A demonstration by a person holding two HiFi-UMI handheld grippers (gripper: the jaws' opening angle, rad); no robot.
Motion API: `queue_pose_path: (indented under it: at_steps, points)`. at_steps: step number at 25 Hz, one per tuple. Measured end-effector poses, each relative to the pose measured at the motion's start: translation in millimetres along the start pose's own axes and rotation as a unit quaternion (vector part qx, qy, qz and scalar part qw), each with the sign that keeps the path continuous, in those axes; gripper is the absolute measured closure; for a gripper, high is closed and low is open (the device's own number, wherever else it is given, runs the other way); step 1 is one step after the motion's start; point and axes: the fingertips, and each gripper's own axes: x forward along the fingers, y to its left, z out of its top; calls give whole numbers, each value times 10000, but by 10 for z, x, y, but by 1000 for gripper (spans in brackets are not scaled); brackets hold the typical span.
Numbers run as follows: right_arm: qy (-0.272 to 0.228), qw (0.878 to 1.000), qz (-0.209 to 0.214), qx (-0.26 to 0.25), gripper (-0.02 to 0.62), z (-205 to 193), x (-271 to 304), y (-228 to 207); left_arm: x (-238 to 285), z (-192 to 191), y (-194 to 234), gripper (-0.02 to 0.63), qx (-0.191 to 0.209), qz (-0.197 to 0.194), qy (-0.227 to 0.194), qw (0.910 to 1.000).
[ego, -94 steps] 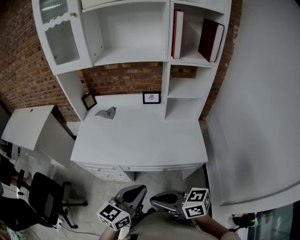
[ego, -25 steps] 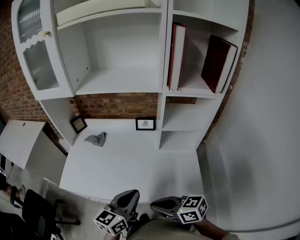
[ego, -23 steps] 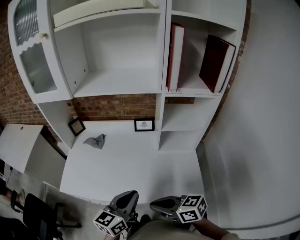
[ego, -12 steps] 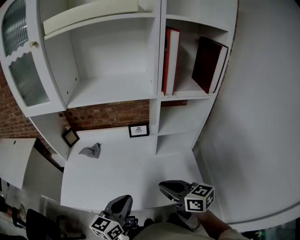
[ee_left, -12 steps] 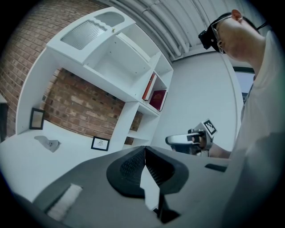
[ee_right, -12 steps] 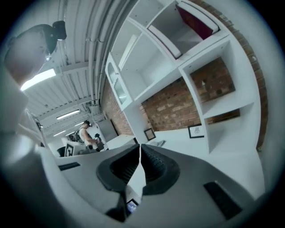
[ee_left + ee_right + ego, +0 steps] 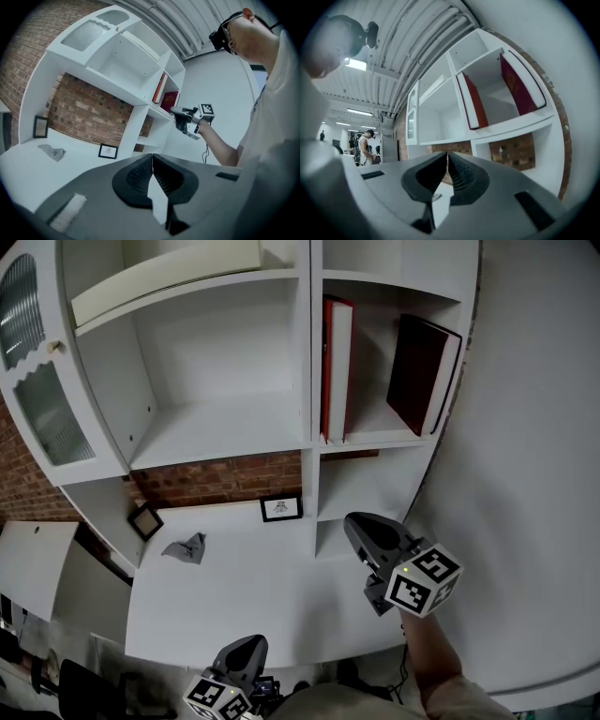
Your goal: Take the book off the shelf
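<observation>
Right tool [image 7: 364,529] held up over tabletop [image 7: 234,587], below shelf [image 7: 375,439]; jaws closed, empty. Left tool [image 7: 246,652] low at tabletop's near edge; jaws closed, empty. Red book [image 7: 330,369] upright on shelf against left wall. Dark red book [image 7: 420,371] leans on right wall.

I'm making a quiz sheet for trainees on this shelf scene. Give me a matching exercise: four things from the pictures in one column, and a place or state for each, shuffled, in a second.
Things:
1. red book
2. dark red book
3. crumpled grey item
4. right tool

Places or states:
A. leans against the right wall of the upper compartment
B. lies on the white desk top
C. stands upright at that compartment's left wall
D. held up in front of the lower cubbies, shut and empty

Pairs: 1-C, 2-A, 3-B, 4-D
</observation>
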Motion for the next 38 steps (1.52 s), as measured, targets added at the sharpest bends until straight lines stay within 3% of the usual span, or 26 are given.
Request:
queue_pose_path:
  at_steps: [7,9,11,23,38]
  points:
    - [-638,9959,-331,-546,579,746,272,-358,300,96,-172,601,236,24,7,9997]
    - [-677,9944,-377,-724,390,859,343,-395,341,105,-188,601,258,43,0,9997]
    - [-722,9923,-465,-897,357,968,414,-444,363,103,-172,601,282,97,0,9996]
    - [-481,9794,-949,-1716,337,1279,921,-776,455,94,-125,601,253,250,-65,9993]
    - [-179,9854,-704,-1541,336,1162,1191,-791,473,83,-40,601,187,246,-73,9995]
